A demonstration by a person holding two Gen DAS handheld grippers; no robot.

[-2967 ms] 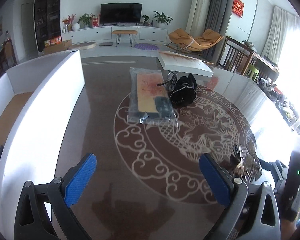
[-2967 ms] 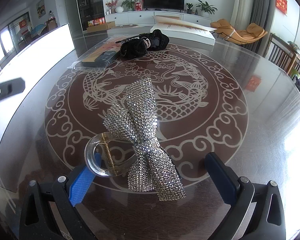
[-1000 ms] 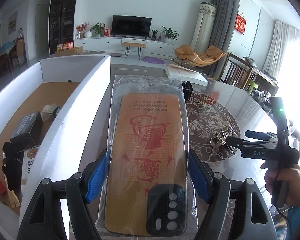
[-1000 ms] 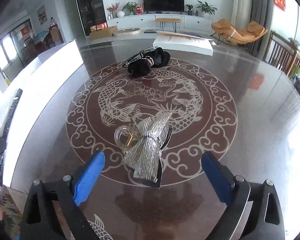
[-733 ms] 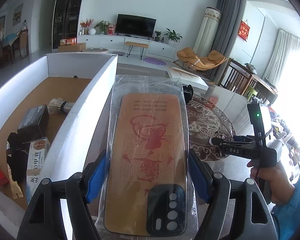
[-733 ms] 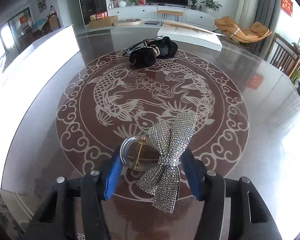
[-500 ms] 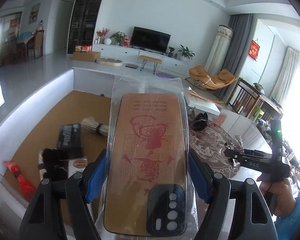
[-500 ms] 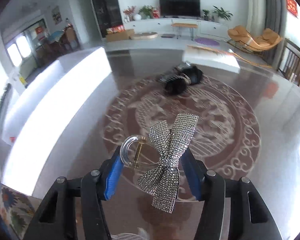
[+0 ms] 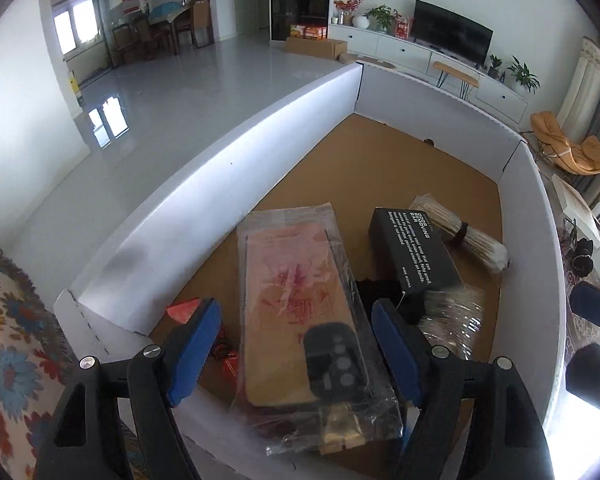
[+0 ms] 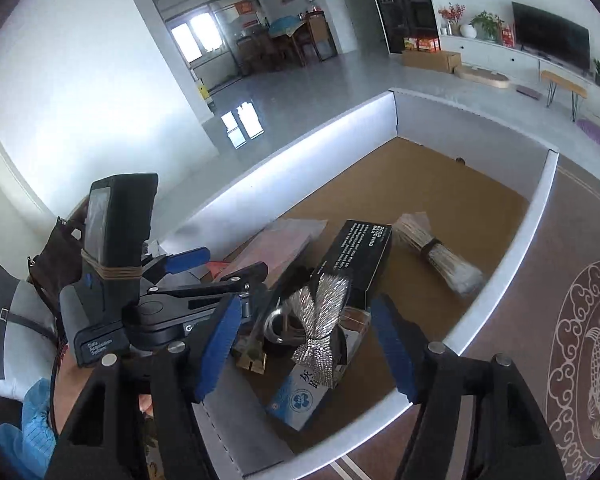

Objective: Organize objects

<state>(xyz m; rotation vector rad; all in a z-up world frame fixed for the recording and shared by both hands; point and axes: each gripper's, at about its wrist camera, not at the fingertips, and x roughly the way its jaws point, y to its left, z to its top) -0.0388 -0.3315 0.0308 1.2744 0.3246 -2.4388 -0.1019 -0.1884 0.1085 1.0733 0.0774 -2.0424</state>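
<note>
A white cardboard box (image 9: pixel 204 184) with a brown floor holds the sorted items. My left gripper (image 9: pixel 296 344) is open above its near end; the bagged phone case (image 9: pixel 304 312) lies loose below, between the blue pads without touching them. My right gripper (image 10: pixel 308 348) is open over the same box (image 10: pixel 496 272); the silver rhinestone bow clip (image 10: pixel 320 328) lies loose on the pile under it. The left gripper also shows in the right wrist view (image 10: pixel 188 280), at left.
In the box lie a black carton (image 9: pixel 414 256), a bundle of pale sticks (image 9: pixel 460 236), red packets (image 9: pixel 188 308), a blue-and-white box (image 10: pixel 300 396) and black items. The brown patterned table (image 10: pixel 580 340) lies right of the box. A floral cloth (image 9: pixel 12 352) is at left.
Both grippers swung left over the box and opened. The phone case dropped from the left gripper and the bow clip from the right gripper into the box.
</note>
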